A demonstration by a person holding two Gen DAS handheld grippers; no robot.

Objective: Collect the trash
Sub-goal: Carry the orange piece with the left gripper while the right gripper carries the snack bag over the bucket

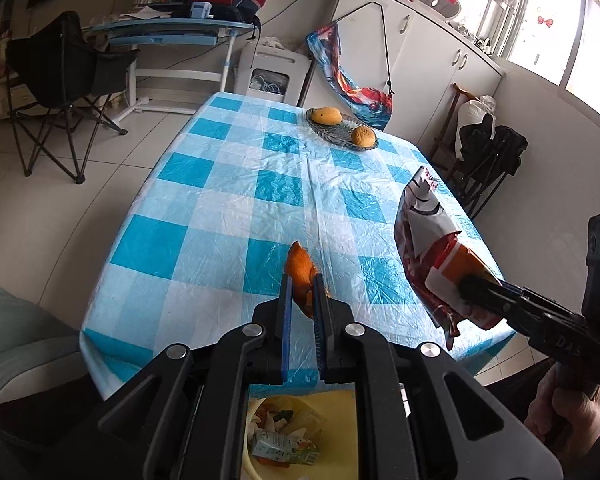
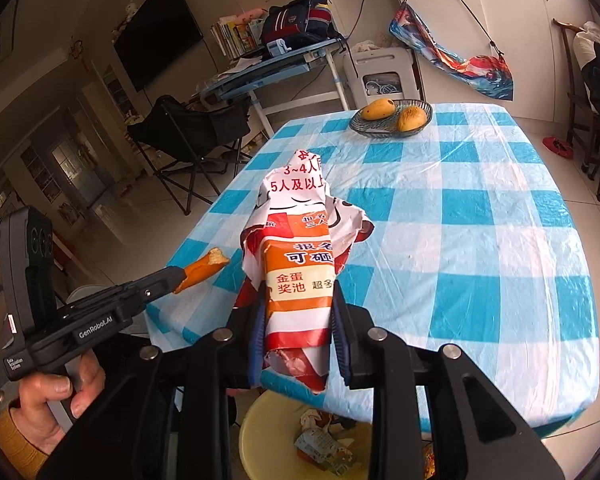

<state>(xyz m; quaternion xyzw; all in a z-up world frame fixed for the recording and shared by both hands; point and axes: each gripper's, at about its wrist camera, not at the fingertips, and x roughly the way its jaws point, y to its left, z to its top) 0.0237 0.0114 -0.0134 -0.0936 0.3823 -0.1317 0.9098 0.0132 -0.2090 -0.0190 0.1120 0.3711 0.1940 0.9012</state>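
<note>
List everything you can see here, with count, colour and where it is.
peel: one, orange, in the left tongs
wrapper: one, red, white and orange, in the right tongs
mangoes: two, yellow, in the dish
dish: one, glass, table's far end
table: one, blue and white check cloth
bin: one, yellow, below the table's near edge, holding trash
folding chair: one, black, left of table
left tongs: shut on peel
right tongs: shut on wrapper
hands: two, gripping the handles
</note>
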